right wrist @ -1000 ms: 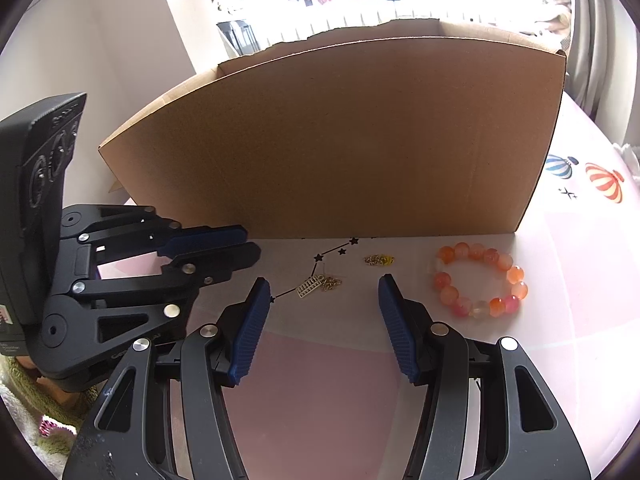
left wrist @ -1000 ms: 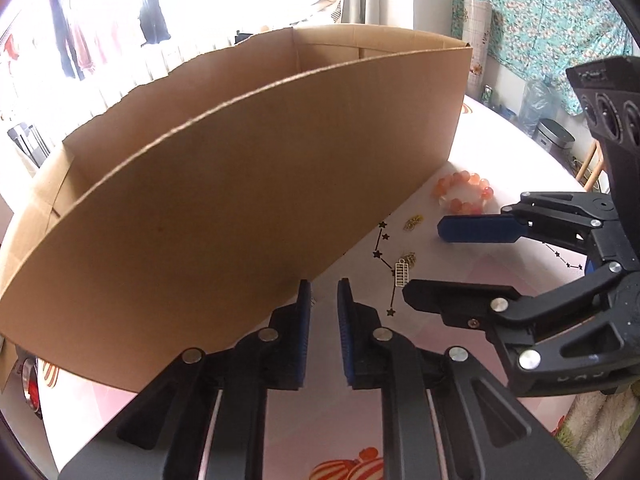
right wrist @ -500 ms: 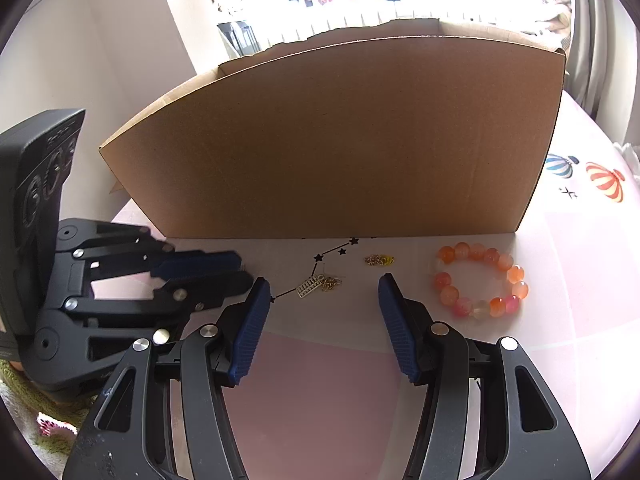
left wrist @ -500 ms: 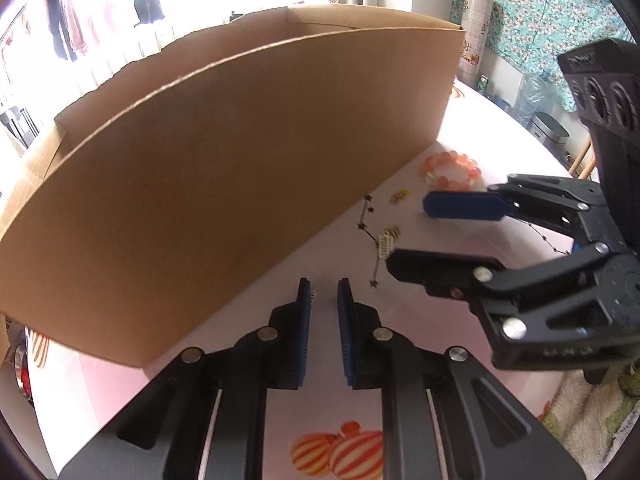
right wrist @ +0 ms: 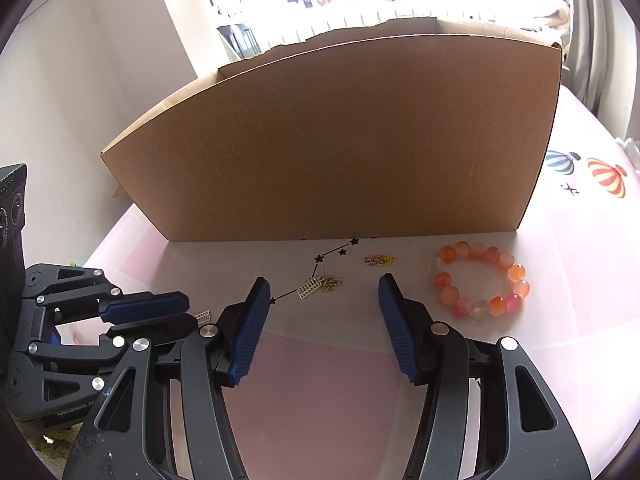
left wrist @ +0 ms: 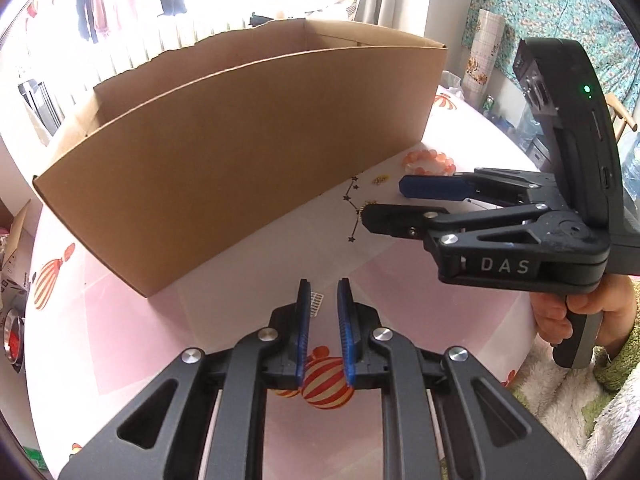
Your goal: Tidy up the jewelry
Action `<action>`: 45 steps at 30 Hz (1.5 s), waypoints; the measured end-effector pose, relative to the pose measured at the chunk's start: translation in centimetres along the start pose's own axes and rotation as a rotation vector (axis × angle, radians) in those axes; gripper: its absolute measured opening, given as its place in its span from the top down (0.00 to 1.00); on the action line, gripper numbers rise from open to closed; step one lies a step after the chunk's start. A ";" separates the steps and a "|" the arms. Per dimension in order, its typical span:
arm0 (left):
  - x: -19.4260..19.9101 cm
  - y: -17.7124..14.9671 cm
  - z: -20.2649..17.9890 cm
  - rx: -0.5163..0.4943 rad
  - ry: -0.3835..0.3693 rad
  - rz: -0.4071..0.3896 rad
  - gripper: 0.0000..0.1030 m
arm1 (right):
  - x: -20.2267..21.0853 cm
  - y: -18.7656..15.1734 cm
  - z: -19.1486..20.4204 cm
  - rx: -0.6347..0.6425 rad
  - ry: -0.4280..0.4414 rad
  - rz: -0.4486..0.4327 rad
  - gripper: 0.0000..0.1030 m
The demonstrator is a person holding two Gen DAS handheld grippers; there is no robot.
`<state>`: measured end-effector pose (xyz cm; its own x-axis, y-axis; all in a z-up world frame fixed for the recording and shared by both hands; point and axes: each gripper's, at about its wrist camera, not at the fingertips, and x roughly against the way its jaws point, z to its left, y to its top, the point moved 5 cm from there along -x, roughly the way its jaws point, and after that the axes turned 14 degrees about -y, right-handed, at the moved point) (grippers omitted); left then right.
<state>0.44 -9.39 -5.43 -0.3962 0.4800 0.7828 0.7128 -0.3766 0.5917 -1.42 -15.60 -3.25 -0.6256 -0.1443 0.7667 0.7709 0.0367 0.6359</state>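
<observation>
An orange bead bracelet (right wrist: 482, 283) lies on the pink table before a tall cardboard box (right wrist: 344, 140). A small gold and yellow charm (right wrist: 379, 259) and a gold abacus-shaped earring (right wrist: 316, 286) lie left of it. A second gold abacus earring (left wrist: 316, 303) lies just past my left gripper (left wrist: 323, 294), whose jaws stand narrowly apart with nothing between them. It also shows in the right wrist view (right wrist: 202, 315). My right gripper (right wrist: 324, 294) is open and empty, above the table near the first earring. The bracelet also shows in the left wrist view (left wrist: 428, 160).
The box (left wrist: 240, 152) blocks the far side of the table. The tablecloth (right wrist: 560, 280) has balloon prints and black star lines. A hand in a green sleeve (left wrist: 592, 320) holds the right gripper (left wrist: 384, 204). A fluffy white cloth lies at the table's near edge.
My left gripper has drawn back and away from the box. A second gold earring now lies on the table at its tips. My right gripper has hardly moved.
</observation>
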 end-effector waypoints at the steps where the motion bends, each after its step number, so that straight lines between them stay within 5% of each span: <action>1: -0.1 -0.2 0.0 -0.002 0.007 0.008 0.87 | 0.0 0.0 -0.1 -0.002 0.001 0.000 0.48; 8: -0.8 -0.1 0.6 0.004 0.032 0.060 0.87 | 0.2 0.0 -0.2 0.000 0.001 -0.002 0.48; 18: -1.9 0.2 -0.2 -0.065 0.055 0.049 0.96 | 0.2 0.0 -0.2 -0.001 0.001 -0.002 0.48; 29: -0.7 -0.7 1.1 -0.018 0.030 0.016 0.96 | 0.9 0.2 0.6 0.054 -0.017 0.002 0.49; 45: 0.6 -1.4 2.7 0.038 0.023 -0.027 0.96 | 0.7 1.0 3.0 0.194 -0.050 0.010 0.74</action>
<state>0.76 -6.45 -6.33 -0.4282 0.4709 0.7713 0.7231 -0.3334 0.6049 -1.40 -12.64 -1.83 -0.6271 -0.0943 0.7732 0.7424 0.2283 0.6299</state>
